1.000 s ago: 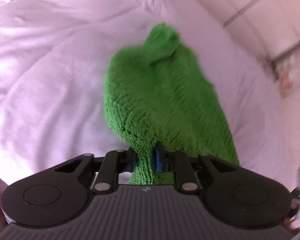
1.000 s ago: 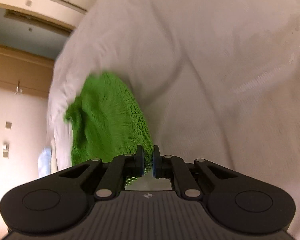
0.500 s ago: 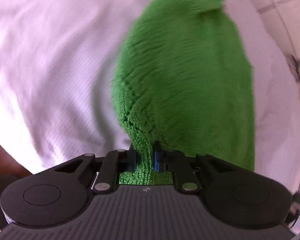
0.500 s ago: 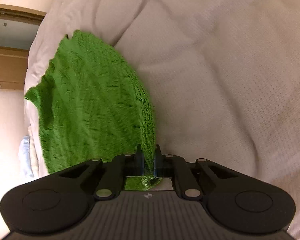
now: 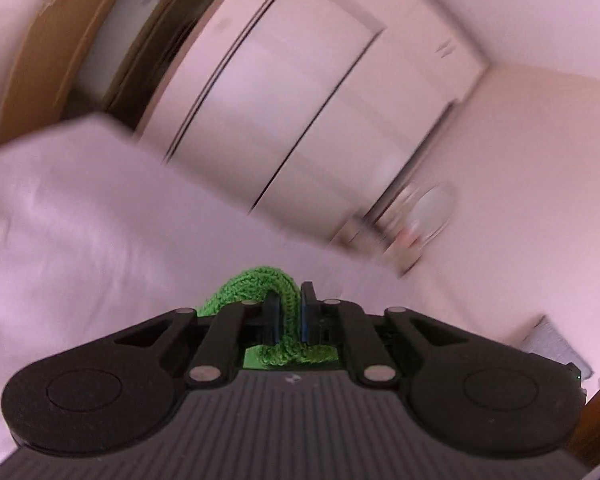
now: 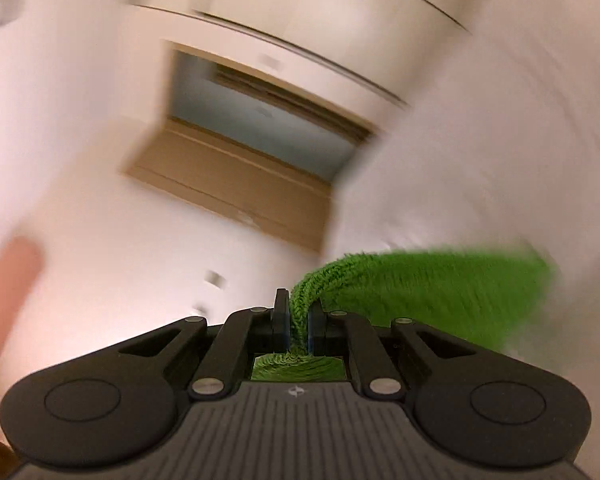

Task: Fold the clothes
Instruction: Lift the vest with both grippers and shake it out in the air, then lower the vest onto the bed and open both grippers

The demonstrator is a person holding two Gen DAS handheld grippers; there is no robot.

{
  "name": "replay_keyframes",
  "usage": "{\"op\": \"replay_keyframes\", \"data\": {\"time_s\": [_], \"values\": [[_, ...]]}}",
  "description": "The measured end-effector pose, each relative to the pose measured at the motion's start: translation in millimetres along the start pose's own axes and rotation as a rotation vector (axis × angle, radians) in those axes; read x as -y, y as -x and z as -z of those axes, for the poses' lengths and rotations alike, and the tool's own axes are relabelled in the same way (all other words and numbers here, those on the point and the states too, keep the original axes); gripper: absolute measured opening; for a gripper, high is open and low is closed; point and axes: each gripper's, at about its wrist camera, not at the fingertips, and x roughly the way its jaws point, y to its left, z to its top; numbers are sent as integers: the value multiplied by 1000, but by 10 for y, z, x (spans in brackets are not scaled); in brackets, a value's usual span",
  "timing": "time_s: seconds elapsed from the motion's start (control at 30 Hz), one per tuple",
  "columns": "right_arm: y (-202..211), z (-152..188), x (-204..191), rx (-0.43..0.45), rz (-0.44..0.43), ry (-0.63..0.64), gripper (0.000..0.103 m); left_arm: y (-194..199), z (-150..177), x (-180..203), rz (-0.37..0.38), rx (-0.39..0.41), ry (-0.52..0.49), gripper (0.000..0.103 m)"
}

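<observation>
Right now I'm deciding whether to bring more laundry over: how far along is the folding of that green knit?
Early stage. Done: both pickups, the left gripper and the right gripper each shut on the green knit. In hand: the knit held up above the white bed cover, one stretch hanging off to the side. Left: no fold shows; laying it flat and folding remain.

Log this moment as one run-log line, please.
left gripper: shut on green knit garment | right gripper: shut on same garment | surface: white bedding | view: blurred
</observation>
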Motion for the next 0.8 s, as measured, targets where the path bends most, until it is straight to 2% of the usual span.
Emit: {"op": "replay_keyframes", "data": {"time_s": [0.07, 0.13, 0.23, 0.3, 0.4, 0.43, 0.53, 0.63, 0.73, 0.8], "values": [[-66, -89, -346, 83, -51, 52, 8, 0, -336, -30, 55, 35, -21, 6], [-143, -170, -610, 158, -78, 85, 8, -252, -595, -176, 80, 23, -33, 6], [-493, -316, -718, 234, 24, 88, 8, -836, -784, -435, 35, -40, -24, 6], [-836, -431, -623, 243, 118, 43, 8, -1092, -837, -603, -7, -73, -1, 6], [-1324, -563, -457, 255, 257, -20, 8, -1271, -1035, -787, -30, -75, 38, 6], [-1484, -594, -452, 265, 265, -23, 8, -1309, -1151, -798, -20, -63, 33, 6], [-1737, -765, -662, 300, 216, 27, 8, -1318, -1557, -673, 29, 18, -41, 6], [-1712, -877, -1027, 362, 153, 124, 8, -1100, -1779, -505, 78, 89, -78, 6], [-1640, -832, -1209, 365, 107, 187, 8, -856, -1657, -447, 92, 109, -110, 6], [-1456, -700, -1148, 339, 105, 189, 8, -738, -1386, -507, 72, 77, -113, 6]]}}
